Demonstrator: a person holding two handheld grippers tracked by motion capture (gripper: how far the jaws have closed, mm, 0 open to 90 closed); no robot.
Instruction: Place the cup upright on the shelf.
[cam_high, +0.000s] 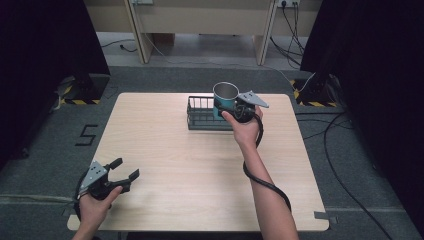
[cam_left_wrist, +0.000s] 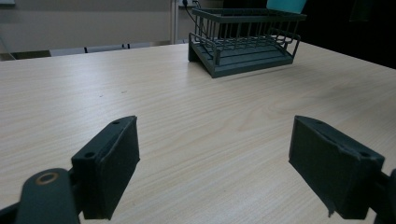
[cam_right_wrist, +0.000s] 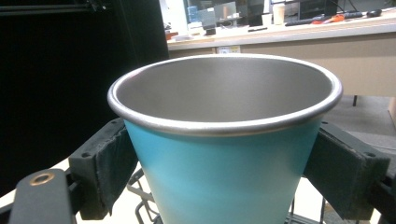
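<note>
One teal metal cup with a bare steel rim (cam_right_wrist: 224, 154), upright, held above the dark wire dish rack (cam_high: 205, 114) at the far side of the pale wooden bench (cam_high: 200, 170); our right hand-held gripper (cam_high: 231, 107) clamps its sides. Risk we judge: tapered wall could slip through the pads, or the base catch a rack wire and tip. Count: one cup, one rack, two grippers; left hand-held gripper (cam_high: 125, 169) wide, empty, near bench edge.
</note>
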